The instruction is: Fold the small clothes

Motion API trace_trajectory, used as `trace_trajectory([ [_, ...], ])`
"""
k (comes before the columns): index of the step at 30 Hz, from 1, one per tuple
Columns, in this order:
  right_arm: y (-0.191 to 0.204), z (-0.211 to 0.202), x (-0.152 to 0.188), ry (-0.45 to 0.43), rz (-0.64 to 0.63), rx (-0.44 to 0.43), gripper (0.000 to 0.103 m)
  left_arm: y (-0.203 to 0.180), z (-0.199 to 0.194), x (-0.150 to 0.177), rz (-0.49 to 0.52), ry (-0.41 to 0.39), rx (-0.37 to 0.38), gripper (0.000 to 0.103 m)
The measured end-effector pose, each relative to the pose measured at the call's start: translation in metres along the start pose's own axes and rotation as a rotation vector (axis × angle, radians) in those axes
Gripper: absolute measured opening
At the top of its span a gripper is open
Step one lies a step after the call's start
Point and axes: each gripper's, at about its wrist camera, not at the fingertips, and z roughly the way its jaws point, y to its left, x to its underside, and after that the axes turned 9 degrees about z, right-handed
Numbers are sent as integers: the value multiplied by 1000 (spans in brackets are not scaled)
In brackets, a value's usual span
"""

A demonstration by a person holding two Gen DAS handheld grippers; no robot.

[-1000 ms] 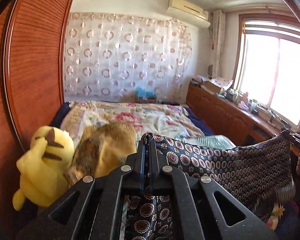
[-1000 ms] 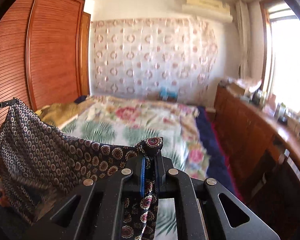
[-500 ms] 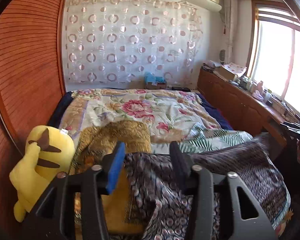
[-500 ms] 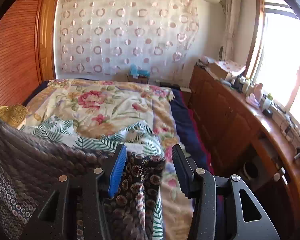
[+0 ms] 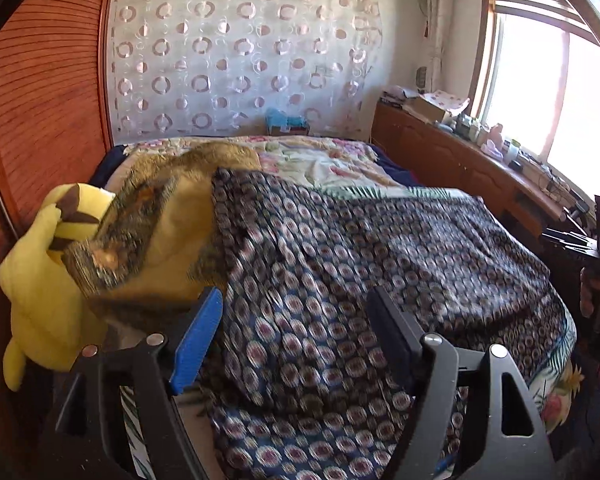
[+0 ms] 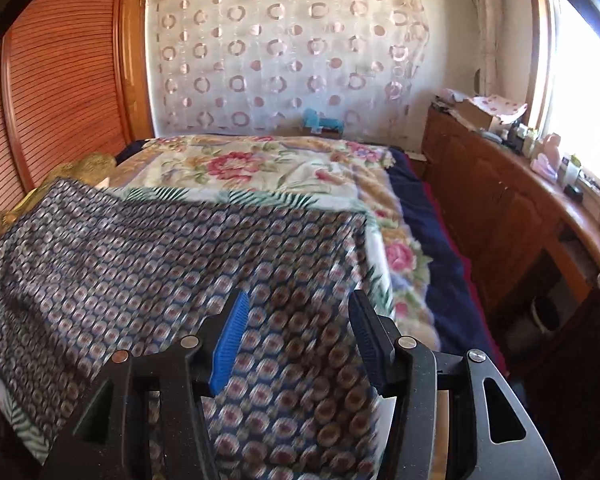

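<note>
With the patterned garment (image 5: pixel 380 248) spread flat on the bed (image 6: pixel 300 168), both the left gripper (image 5: pixel 296 332) and right gripper (image 6: pixel 296 332) stand open and empty; next, regrip an edge to fold.

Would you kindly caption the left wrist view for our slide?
Open left gripper above dark medallion-print garment spread on floral bed quilt, beside yellow plush toy.

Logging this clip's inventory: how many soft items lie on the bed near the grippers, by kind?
Patterned garment: 1
Yellow plush toy: 1
Gold-brown cushion: 1
Floral bedspread: 1
Total: 4
</note>
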Motion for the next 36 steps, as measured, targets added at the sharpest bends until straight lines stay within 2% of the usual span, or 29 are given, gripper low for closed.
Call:
trace_trajectory([
  [5,-9,-8,29,43,1,-18,54,-35,1,17,27,21,84,73],
  [10,-26,2,35,97,22,-12,54,-71,12,24,71,48,164,59],
  [12,-28,1,42,117,23,-2,54,-83,18,25,83,67,213,45],
  [15,-31,6,45,138,13,1,54,-100,30,26,123,97,240,35],
  [20,-35,13,47,146,-1,19,54,-118,56,23,175,168,248,34],
  [22,-34,13,47,140,-11,30,54,-127,69,21,213,199,226,35],
  [24,-30,16,49,137,-8,30,54,-134,78,19,250,224,172,35],
  [26,-24,21,52,134,-5,29,54,-141,85,15,276,230,156,35],
  [30,-19,23,58,128,-8,36,54,-150,94,8,303,234,141,48],
  [32,-12,29,59,127,-4,34,54,-156,101,8,327,246,137,48],
  [36,-14,30,59,124,10,29,54,-156,108,6,333,238,176,49],
])
